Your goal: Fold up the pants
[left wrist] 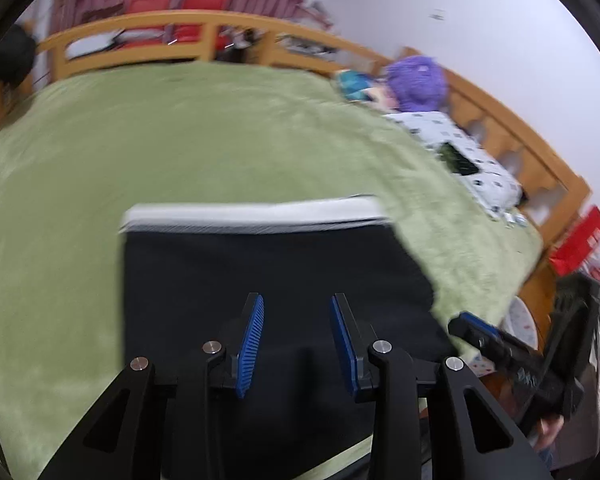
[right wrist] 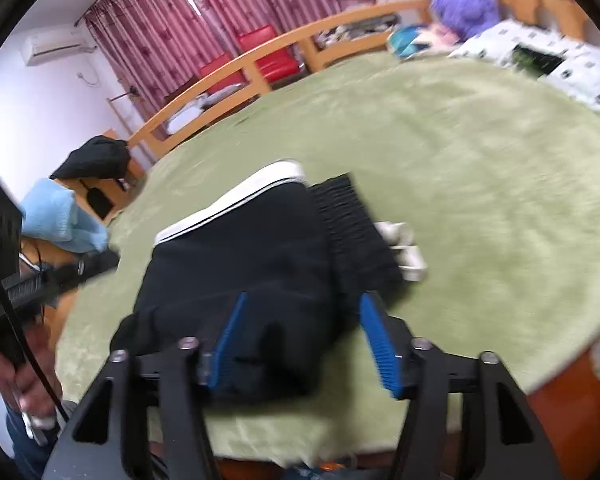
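Note:
The black pants (left wrist: 268, 276) lie folded on the green blanket (left wrist: 180, 140), with a white stripe along the far edge. In the right wrist view the pants (right wrist: 252, 256) show a ribbed black waistband and white drawstring ends at the right. My left gripper (left wrist: 297, 310) is open and empty, hovering over the near part of the pants. My right gripper (right wrist: 302, 312) is open and empty over the near edge of the pants. The right gripper also shows in the left wrist view (left wrist: 472, 328), at the pants' right side.
A wooden bed rail (left wrist: 204, 32) runs along the far side. A patterned pillow (left wrist: 460, 152) and a purple plush (left wrist: 416, 84) lie at the head. A blue cloth (right wrist: 60, 216) and a black garment (right wrist: 96, 156) sit off the bed's left. Red chairs (right wrist: 260, 56) stand by the curtains.

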A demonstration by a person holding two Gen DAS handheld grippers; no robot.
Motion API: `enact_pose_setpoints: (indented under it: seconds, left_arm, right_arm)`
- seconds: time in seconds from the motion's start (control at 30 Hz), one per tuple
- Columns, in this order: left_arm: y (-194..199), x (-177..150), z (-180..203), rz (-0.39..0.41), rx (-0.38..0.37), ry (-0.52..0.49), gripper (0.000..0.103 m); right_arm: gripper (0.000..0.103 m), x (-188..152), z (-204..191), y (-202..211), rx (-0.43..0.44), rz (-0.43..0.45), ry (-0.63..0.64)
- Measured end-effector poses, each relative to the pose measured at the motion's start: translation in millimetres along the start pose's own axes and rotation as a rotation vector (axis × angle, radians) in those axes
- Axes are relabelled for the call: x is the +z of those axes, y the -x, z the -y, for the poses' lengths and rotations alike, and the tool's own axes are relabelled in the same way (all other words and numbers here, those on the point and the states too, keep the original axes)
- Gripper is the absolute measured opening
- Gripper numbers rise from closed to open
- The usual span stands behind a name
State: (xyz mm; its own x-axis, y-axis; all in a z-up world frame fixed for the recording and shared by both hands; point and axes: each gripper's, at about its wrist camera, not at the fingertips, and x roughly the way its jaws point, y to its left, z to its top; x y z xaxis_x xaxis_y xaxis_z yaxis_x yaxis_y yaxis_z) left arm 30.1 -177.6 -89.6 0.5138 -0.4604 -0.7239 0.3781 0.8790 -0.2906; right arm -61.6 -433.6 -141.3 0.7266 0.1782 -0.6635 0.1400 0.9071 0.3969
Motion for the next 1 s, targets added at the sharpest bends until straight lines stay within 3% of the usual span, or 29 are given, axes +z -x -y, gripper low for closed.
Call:
enact_pose_setpoints:
  seconds: [0.07, 0.1, 0.13, 0.2, 0.23, 0.3, 0.37, 0.4, 0.5, 0.57, 0.63, 0.7, 0.77, 0.87, 1.0]
  left_arm:
    - [0.6, -7.5, -20.9, -0.022, 0.031, 0.040, 0.038]
    - [1.9, -12.9, -31.7, -0.031, 0.051, 0.059, 0.040]
    - [2.5, -17.3, -39.6, -0.036, 0.067, 0.072, 0.040]
    - [4.2, -26.5, -56.1, -0.041, 0.089, 0.105, 0.040]
    - [4.3, -29.3, -61.5, -0.040, 0.089, 0.122, 0.040]
    - [5.0, -34.5, -70.9, -0.028, 0.061, 0.157, 0.040]
    - [4.9, -38.1, -74.6, -0.017, 0.018, 0.178, 0.040]
    - [4.6, -40.0, -74.9, -0.016, -0.010, 0.185, 0.041]
    - [-0.5, -41.2, -73.4, -0.023, -0.043, 0.179, 0.055]
    - [-8.6, -42.5, -72.9, -0.035, -0.039, 0.187, 0.055]
    - [-20.1, -45.7, -71.1, -0.074, -0.048, 0.199, 0.055]
    - [-33.0, -58.5, -65.5, -0.137, -0.011, 0.176, 0.056]
    - [-37.9, -80.4, -61.0, -0.129, 0.009, 0.160, 0.056]
    - [-45.6, -99.3, -62.8, -0.183, -0.077, 0.217, 0.058]
    - [-36.4, -95.1, -65.1, -0.196, -0.107, 0.206, 0.058]
  right_arm:
    - [0.062, 0.6, -1.6, -32.0, 0.001, -0.090, -0.019]
    - [0.056, -0.5, -1.8, -46.6, 0.013, -0.137, -0.037]
    - [0.037, -1.5, -2.9, -55.8, 0.037, -0.168, -0.056]
    - [0.020, 3.9, -23.2, -48.0, 0.056, -0.151, 0.037]
    - [0.019, 9.2, -33.1, -38.7, 0.073, -0.115, 0.089]
    - [0.019, 25.3, -49.6, -12.5, 0.123, -0.008, 0.158]
    - [0.019, 43.7, -44.2, -2.4, 0.166, 0.021, 0.148]
    - [0.019, 50.7, -34.4, -4.0, 0.139, 0.023, 0.127]
    - [0.022, 46.8, 5.3, -34.1, -0.008, -0.067, 0.079]
    - [0.033, 33.0, 26.2, -56.3, -0.039, -0.152, 0.046]
    - [0.041, 22.5, 32.0, -55.1, -0.029, -0.127, 0.033]
    - [0.049, 15.8, 23.0, -43.6, -0.086, -0.093, 0.088]
    - [0.049, 8.3, 23.0, -39.5, -0.125, -0.076, 0.114]
    - [0.051, -2.6, 26.8, -46.9, -0.128, -0.117, 0.101]
    - [0.052, -3.0, 33.3, -43.3, -0.098, -0.146, 0.070]
